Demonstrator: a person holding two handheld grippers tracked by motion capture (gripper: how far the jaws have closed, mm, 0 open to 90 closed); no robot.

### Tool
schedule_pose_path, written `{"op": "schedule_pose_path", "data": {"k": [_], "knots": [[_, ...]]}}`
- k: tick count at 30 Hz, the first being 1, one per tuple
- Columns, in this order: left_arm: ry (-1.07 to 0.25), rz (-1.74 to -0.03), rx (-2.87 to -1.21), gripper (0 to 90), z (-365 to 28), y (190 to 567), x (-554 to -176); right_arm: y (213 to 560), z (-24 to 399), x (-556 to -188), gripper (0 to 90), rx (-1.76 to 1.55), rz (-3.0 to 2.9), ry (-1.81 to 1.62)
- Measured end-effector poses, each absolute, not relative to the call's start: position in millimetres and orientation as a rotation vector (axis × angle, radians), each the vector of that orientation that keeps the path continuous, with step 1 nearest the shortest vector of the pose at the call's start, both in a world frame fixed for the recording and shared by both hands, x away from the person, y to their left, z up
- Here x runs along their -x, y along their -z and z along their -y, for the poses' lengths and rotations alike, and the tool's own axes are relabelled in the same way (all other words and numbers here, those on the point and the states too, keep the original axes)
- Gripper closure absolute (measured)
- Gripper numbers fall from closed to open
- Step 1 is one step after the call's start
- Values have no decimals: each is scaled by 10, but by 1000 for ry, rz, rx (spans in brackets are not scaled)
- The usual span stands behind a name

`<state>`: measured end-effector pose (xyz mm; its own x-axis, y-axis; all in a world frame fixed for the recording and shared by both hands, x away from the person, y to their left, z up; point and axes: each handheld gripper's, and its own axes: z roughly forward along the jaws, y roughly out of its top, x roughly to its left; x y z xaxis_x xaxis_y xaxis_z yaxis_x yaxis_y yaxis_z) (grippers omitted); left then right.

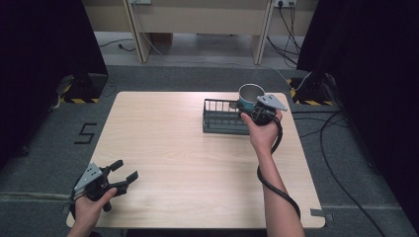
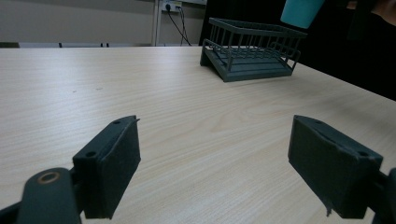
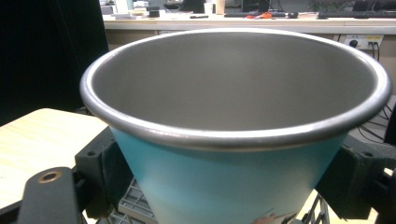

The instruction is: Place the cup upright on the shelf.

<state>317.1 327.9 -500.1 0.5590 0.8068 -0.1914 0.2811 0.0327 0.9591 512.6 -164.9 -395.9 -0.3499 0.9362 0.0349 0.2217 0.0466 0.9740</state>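
Note:
A teal cup [image 1: 249, 98] with a steel rim and grey inside is held upright in the air over the right end of a dark wire rack [image 1: 220, 118]. My right gripper [image 1: 252, 111] is shut on the cup [image 3: 233, 140], its black jaws pressing the teal wall from both sides. In the left gripper view the rack [image 2: 252, 49] stands far off on the wooden table [image 2: 187, 121], with the cup's teal base [image 2: 301, 11] hanging above its right end. My left gripper [image 1: 124, 174] hovers at the table's near left corner, open with nothing between its pads [image 2: 112, 163].
The rack sits at the back right of the pale wooden table [image 1: 188, 163]. Black curtains flank the table on both sides. Cables [image 1: 341, 148] run over the grey floor at the right, and a desk frame [image 1: 197, 24] stands behind.

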Motion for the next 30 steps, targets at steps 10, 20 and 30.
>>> {"op": "schedule_pose_path", "data": {"k": [10,20,30], "knots": [[-520,-964,-1532,162,-3283,5001,-3172,3961,1612,-5201,173,-1191,-1658,-1346],[-520,-965,-1531,162,-3288,5000,-3172,3951,1541,-5275,173,-1194,-1669,-1347],[-517,-962,-1530,161,-3285,4999,-3172,3950,1482,-5345,173,-1190,-1680,-1343]]}}
